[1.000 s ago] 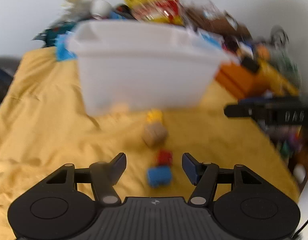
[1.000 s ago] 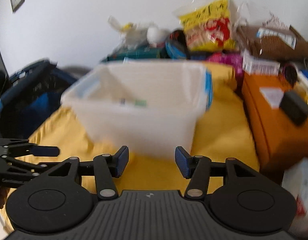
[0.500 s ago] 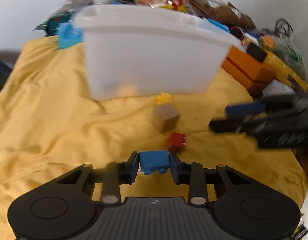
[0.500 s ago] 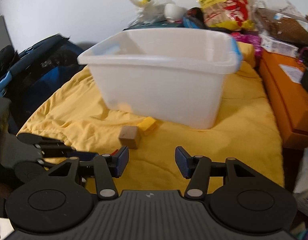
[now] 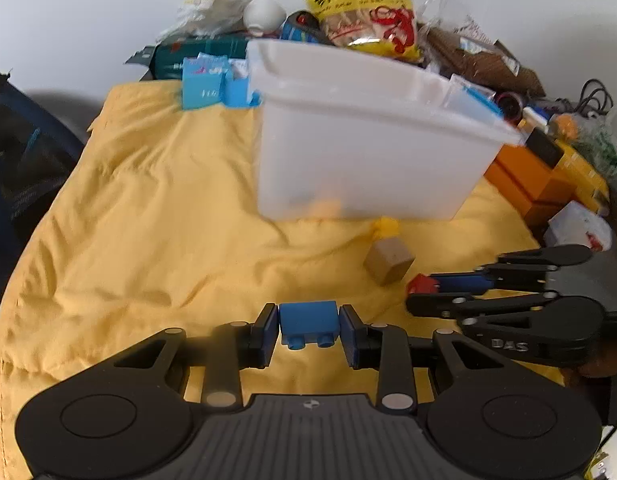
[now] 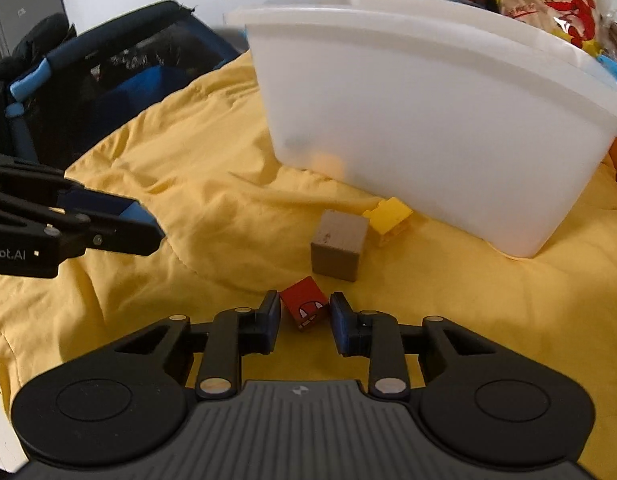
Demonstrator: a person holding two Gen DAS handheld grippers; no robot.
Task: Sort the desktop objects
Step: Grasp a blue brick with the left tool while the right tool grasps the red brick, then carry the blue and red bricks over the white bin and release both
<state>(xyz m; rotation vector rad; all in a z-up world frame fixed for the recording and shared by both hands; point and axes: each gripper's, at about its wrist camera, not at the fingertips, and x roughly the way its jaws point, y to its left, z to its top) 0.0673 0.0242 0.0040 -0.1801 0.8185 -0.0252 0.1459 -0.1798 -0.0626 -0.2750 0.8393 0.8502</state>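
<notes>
My left gripper (image 5: 308, 326) is shut on a blue brick (image 5: 308, 320) and holds it just above the yellow cloth (image 5: 156, 216). My right gripper (image 6: 303, 312) is closed around a small red cube (image 6: 304, 307) that rests on the cloth; its pads touch or nearly touch the cube's sides. A brown wooden cube (image 6: 339, 245) and a yellow brick (image 6: 388, 220) lie just beyond, in front of the white plastic bin (image 6: 428, 128). In the left wrist view the right gripper (image 5: 448, 286) enters from the right at the red cube (image 5: 421, 283).
Behind the bin lie a yellow snack bag (image 5: 368, 16), blue boxes (image 5: 212, 86) and other clutter. Orange boxes (image 5: 532, 176) stand to the right. A dark blue bag (image 6: 108, 80) sits off the cloth's left edge.
My left gripper shut on the blue brick and lifted it slightly. My right gripper came down to the cloth and closed around the red cube.
</notes>
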